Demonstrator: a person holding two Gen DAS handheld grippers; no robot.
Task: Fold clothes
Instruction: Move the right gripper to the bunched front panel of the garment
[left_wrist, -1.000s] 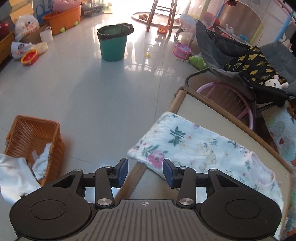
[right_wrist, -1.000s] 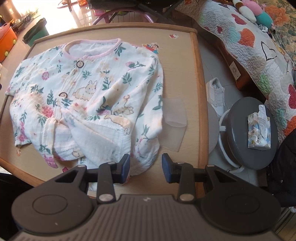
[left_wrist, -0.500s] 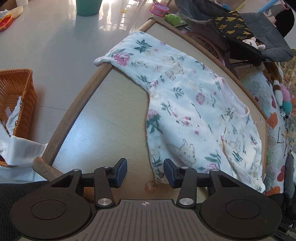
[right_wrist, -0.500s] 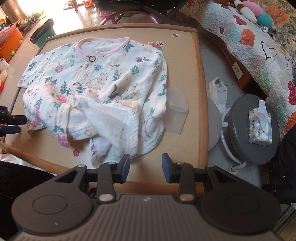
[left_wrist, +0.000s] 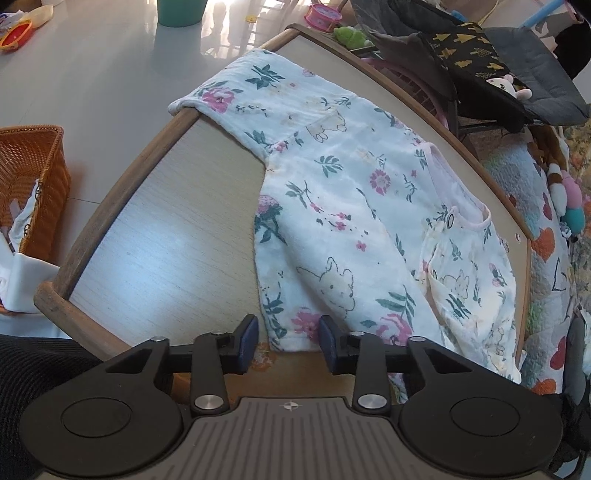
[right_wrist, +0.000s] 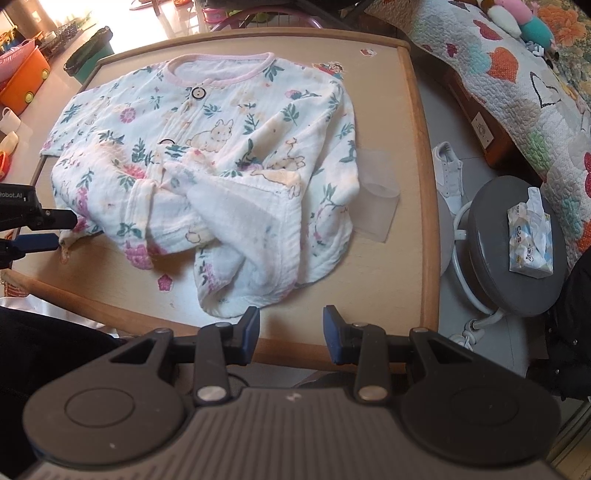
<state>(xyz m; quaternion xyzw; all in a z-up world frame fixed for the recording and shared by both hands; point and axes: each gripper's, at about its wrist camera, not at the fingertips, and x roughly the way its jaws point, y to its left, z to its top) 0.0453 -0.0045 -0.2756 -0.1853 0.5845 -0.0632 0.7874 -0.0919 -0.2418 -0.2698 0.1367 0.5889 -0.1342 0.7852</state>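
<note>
The white floral button-front cotton top (right_wrist: 207, 158) lies rumpled and unfolded on the wooden counter (right_wrist: 410, 206). The left gripper (left_wrist: 288, 341) has been closing around its hem corner; the right gripper (right_wrist: 290, 334) hangs parted, empty.

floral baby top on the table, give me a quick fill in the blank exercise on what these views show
The white floral baby top has a neckline trimmed in ____.
Printed among its flowers are small ____.
It lies on a beige wooden-rimmed table, and on the round grey stool beside that sits a pack of ____.
On the floor stands an orange wicker ____.

Missing words: pink; rabbits; tissues; basket
</note>
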